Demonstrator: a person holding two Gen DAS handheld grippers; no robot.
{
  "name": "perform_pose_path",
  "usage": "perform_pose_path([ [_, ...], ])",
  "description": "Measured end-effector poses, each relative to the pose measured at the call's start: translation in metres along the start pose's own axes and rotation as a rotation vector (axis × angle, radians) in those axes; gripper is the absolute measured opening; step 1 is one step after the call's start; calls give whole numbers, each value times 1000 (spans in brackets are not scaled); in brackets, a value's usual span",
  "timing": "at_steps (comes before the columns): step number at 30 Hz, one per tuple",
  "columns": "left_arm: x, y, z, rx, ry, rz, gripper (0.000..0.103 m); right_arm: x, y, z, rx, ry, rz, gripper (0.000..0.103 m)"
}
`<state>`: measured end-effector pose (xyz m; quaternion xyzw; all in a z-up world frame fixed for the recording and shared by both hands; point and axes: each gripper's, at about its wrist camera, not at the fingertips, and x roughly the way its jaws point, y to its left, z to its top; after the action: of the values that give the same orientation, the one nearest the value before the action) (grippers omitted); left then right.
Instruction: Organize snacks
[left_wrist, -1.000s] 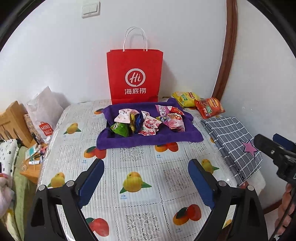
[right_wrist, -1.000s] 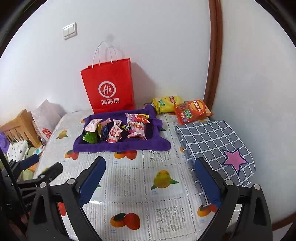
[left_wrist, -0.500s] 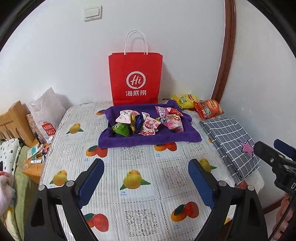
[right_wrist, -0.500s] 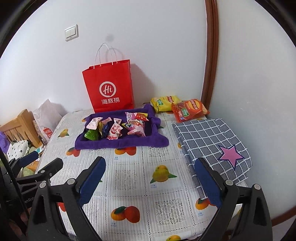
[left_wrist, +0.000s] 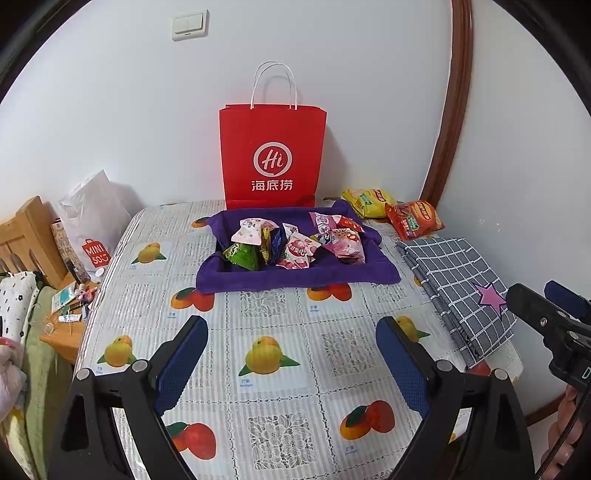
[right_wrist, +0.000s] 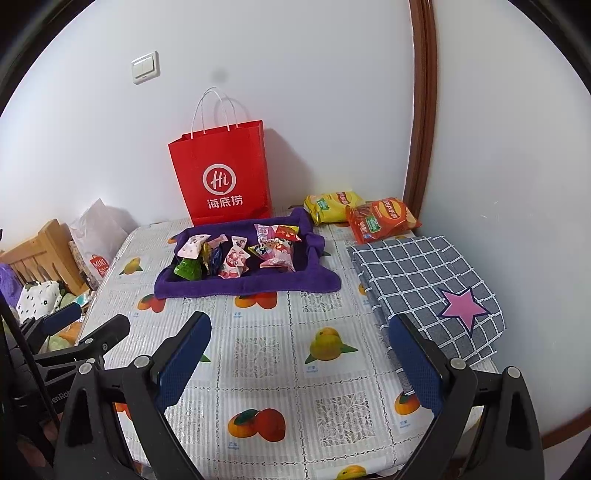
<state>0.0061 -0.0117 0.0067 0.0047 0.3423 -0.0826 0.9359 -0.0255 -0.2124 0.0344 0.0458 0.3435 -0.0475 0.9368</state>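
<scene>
Slowly both grippers, left gripper (left_wrist: 291, 363) and right gripper (right_wrist: 299, 363), are backing away wide and empty, while the snacks (left_wrist: 295, 242) are lying heaped on the purple cloth (left_wrist: 295, 278), suggesting no pick underway.

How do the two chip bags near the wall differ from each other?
The yellow chip bag is yellow and lies nearer the red paper bag. The orange chip bag is orange-red and lies nearer the checked cloth. Both lie flat on the table, outside the purple towel.
</scene>
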Motion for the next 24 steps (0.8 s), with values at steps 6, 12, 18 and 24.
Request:
perform_pose_path([
  [6,-1,0,0,-5,-2,-4,93,-3,3,0,-3,-5,0,96],
  [12,-2,-3,1,-8,-1,-4,93,-5,3,1,-2,-7,-1,96],
  [18,-3,-4,1,-12,1,-2,93,-6,2,0,2,-8,1,96],
  [24,-3,-4,2,-14,0,-3,93,-7,2,0,5,-7,0,96],
])
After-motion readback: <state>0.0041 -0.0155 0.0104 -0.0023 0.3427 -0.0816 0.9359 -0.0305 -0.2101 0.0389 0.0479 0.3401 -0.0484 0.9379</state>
